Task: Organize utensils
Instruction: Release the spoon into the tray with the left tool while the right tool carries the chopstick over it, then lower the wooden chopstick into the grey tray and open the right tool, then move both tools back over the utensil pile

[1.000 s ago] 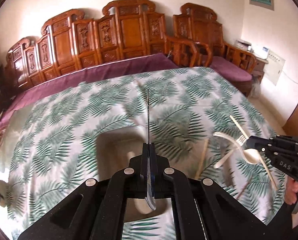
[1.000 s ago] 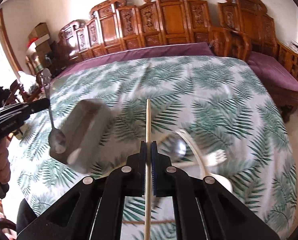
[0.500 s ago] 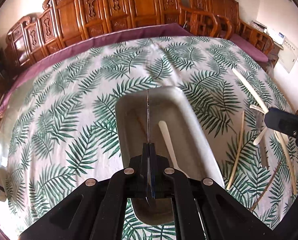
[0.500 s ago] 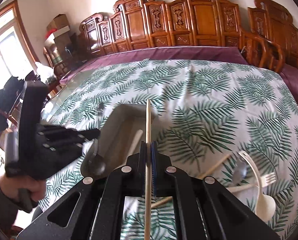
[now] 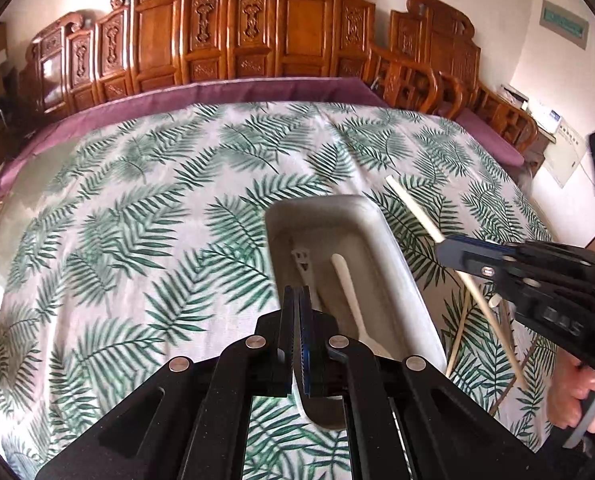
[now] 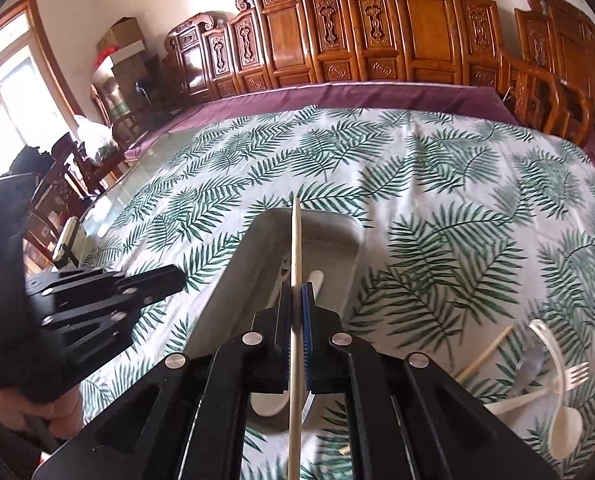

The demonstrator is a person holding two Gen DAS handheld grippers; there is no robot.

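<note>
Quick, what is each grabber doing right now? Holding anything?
Left gripper: shut, nothing visibly held.
Right gripper: shut on the wooden chopstick, above the gray tray.

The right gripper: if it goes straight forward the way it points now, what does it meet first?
Probably the grey tray. The right gripper, shut on a wooden chopstick, points along the tray, so the stick's tip should reach its far wall or floor first. The depth is unclear.

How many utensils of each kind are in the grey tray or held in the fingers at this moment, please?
Metal spoon, in the tray: 1
White plastic spoon, in the tray: 1
Chopstick, held by the right gripper: 1
Total: 3
</note>
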